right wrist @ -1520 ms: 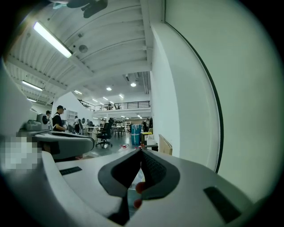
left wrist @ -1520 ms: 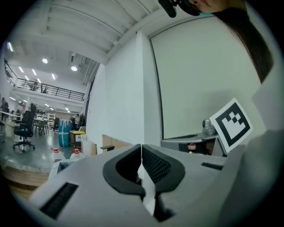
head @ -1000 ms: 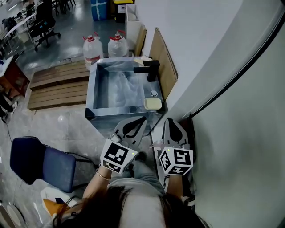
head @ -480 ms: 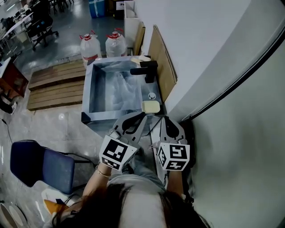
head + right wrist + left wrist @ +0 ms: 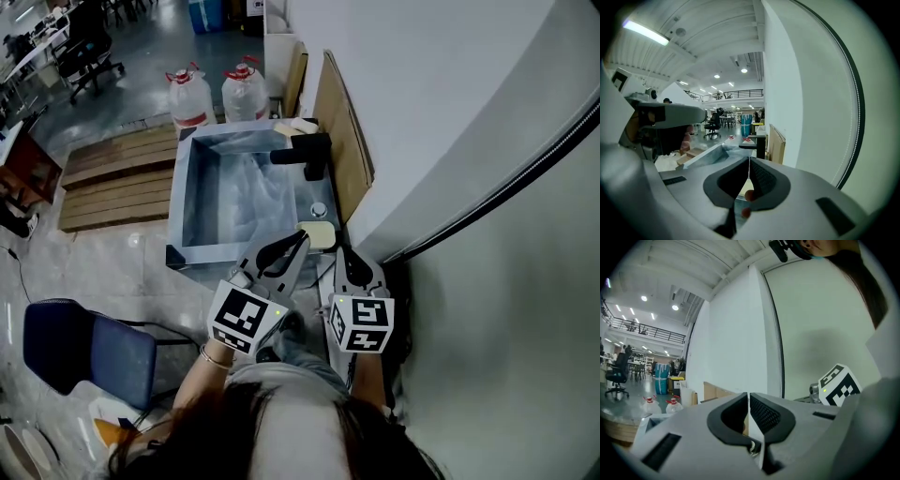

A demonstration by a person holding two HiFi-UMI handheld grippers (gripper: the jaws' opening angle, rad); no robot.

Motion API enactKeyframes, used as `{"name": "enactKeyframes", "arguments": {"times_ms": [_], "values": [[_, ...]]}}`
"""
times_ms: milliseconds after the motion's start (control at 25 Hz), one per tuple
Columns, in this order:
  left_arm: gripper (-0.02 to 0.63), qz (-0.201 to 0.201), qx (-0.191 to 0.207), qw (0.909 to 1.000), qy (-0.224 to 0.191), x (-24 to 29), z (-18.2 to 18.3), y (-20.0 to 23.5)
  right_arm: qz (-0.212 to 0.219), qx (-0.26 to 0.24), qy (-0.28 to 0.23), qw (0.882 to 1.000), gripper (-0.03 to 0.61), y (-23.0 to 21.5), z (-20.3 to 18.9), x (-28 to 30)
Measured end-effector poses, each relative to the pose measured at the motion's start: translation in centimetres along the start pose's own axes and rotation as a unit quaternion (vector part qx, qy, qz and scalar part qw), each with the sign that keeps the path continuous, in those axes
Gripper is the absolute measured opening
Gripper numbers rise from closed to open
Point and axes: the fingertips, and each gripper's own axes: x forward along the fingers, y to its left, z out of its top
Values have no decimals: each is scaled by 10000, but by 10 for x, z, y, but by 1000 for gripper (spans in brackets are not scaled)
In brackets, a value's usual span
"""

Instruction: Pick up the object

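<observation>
Head view shows the pale yellow rectangular block lying on the near right corner of the steel sink basin, on the same rim as the black faucet but nearer the person. The left gripper points up at the block's left edge, its tips just beside it; contact cannot be told. The right gripper sits just below the block's right corner. In the left gripper view the jaws are pressed together with nothing between them. The right gripper view shows the same: jaws closed and empty.
</observation>
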Motion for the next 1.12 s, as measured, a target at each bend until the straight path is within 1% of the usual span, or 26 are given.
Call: {"name": "enactKeyframes", "arguments": {"times_ms": [160,280,520,680,800,1120], "values": [[9,55,34,10000,67,15,-2,9,93,-41,196,9998,28,-6,-12,19],[9,74,-13,9999,144,24,-4,15,151,-63,335,9993,29,-10,-18,32],[9,91,9,9998,172,46,-11,26,244,-90,567,9981,29,-20,-34,59],[9,65,-57,9994,347,57,-20,30,286,-115,725,9969,29,-26,-46,73],[9,63,-40,9995,297,67,-18,34,331,-144,862,9956,29,-29,-53,83],[9,65,-39,9992,395,86,-30,45,404,-192,1239,9913,31,-35,-81,110]]}}
